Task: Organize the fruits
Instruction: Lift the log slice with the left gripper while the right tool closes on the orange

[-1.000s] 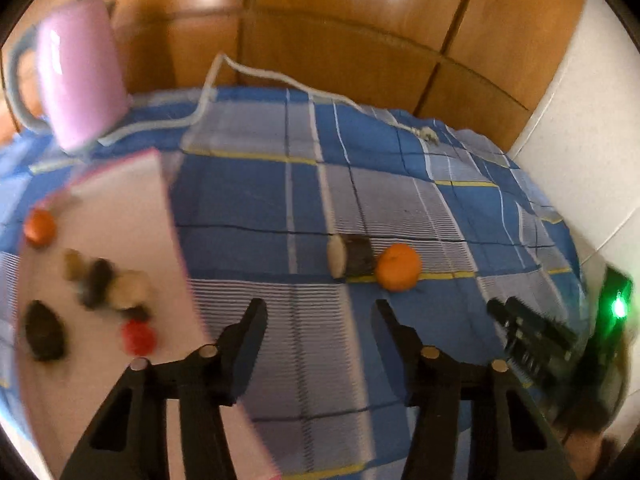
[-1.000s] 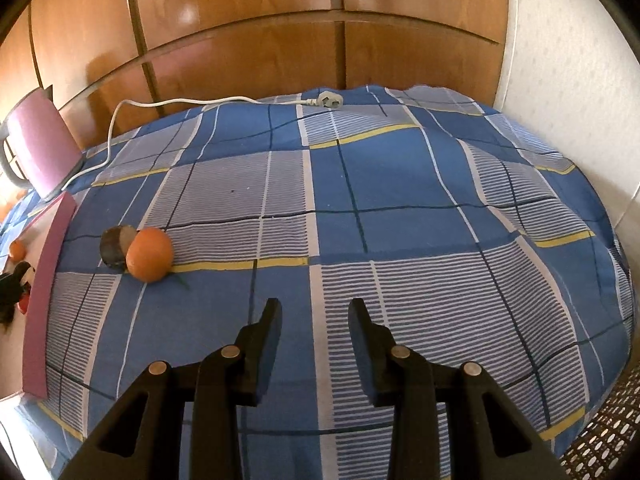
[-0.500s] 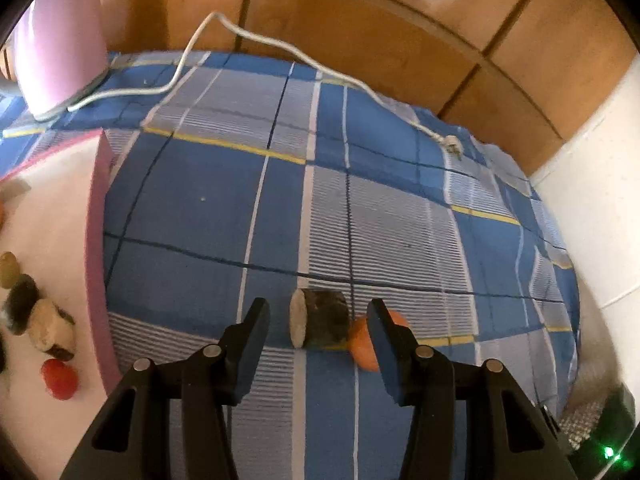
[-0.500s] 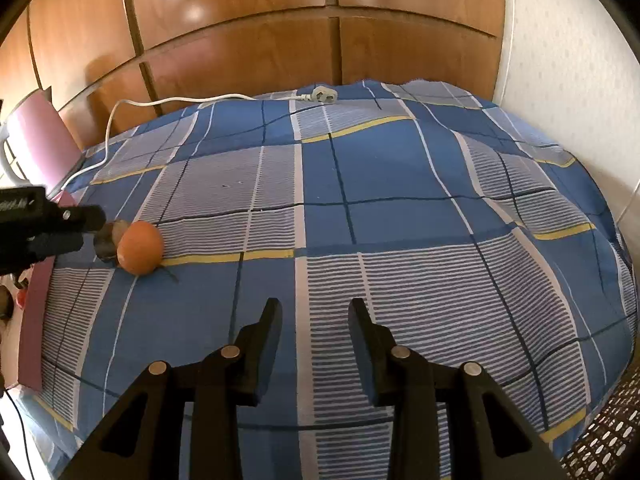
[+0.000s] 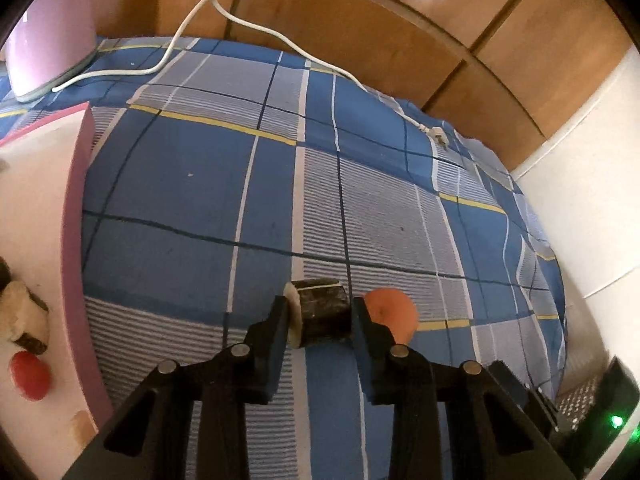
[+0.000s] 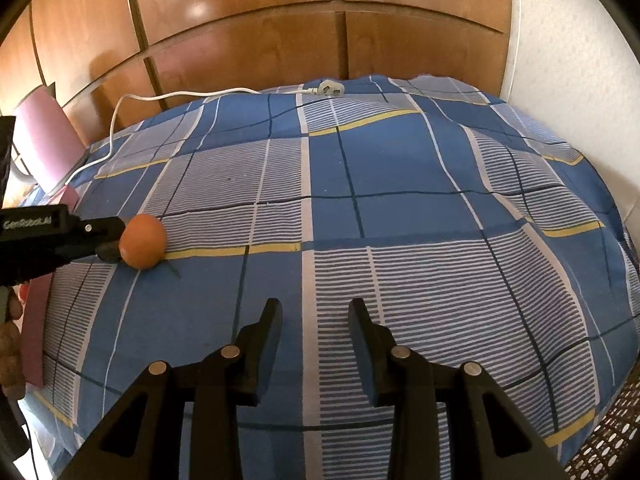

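Observation:
In the left wrist view my left gripper [image 5: 319, 312] has its fingers on both sides of a dark cut fruit piece with a pale face [image 5: 318, 311] lying on the blue checked cloth. The fingers touch or nearly touch it. An orange [image 5: 390, 316] lies right behind the right finger. At the left, a white tray with a pink rim [image 5: 76, 216] holds a red fruit [image 5: 29, 374] and a pale and dark piece [image 5: 22, 322]. In the right wrist view my right gripper [image 6: 314, 316] is open and empty above the cloth. The orange [image 6: 143, 246] and the left gripper's finger [image 6: 60, 236] show at its left.
A pink kettle [image 5: 52, 28] stands at the back left, and its white cord and plug [image 5: 436, 136] run across the cloth. Wooden panels rise behind the table and a white wall stands at the right. The cloth [image 6: 400, 240] drops off at the right edge.
My left gripper has moved forward and down to the dark fruit piece, which now sits between its fingers. The jaws have narrowed. The right gripper has barely moved.

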{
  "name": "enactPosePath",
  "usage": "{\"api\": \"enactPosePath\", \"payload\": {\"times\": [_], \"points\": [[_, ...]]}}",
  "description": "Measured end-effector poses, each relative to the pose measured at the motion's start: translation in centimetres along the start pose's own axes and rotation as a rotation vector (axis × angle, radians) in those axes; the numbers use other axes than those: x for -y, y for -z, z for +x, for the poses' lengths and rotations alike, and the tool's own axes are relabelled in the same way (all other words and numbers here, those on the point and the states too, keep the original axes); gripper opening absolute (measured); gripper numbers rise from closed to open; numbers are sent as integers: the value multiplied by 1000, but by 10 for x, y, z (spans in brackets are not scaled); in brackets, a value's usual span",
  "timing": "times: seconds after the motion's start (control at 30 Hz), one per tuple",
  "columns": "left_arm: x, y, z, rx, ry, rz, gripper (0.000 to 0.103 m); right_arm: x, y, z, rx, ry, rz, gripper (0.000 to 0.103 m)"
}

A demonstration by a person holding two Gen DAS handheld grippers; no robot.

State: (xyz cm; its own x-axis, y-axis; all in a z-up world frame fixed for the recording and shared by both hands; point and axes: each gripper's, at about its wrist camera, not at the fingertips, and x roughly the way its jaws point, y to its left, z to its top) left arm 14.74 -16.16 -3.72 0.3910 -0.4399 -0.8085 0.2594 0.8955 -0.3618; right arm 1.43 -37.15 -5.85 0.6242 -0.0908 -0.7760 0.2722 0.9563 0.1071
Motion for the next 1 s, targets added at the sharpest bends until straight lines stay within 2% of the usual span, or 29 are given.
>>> {"api": "enactPosePath", "payload": {"times": [0.5,0.63,0.8,1.0], "points": [[-5,30,-25,34,-15,71,30,-4,0,1,-21,15,-25,35],[-2,39,-31,48,-18,103,30,-7,0,2,-20,17,-43,40],[8,49,-44,75,-16,154,30,-8,-1,2,-20,24,-47,41],[9,55,-59,96,-6,166,30,-16,-5,3,-15,13,-52,41]]}}
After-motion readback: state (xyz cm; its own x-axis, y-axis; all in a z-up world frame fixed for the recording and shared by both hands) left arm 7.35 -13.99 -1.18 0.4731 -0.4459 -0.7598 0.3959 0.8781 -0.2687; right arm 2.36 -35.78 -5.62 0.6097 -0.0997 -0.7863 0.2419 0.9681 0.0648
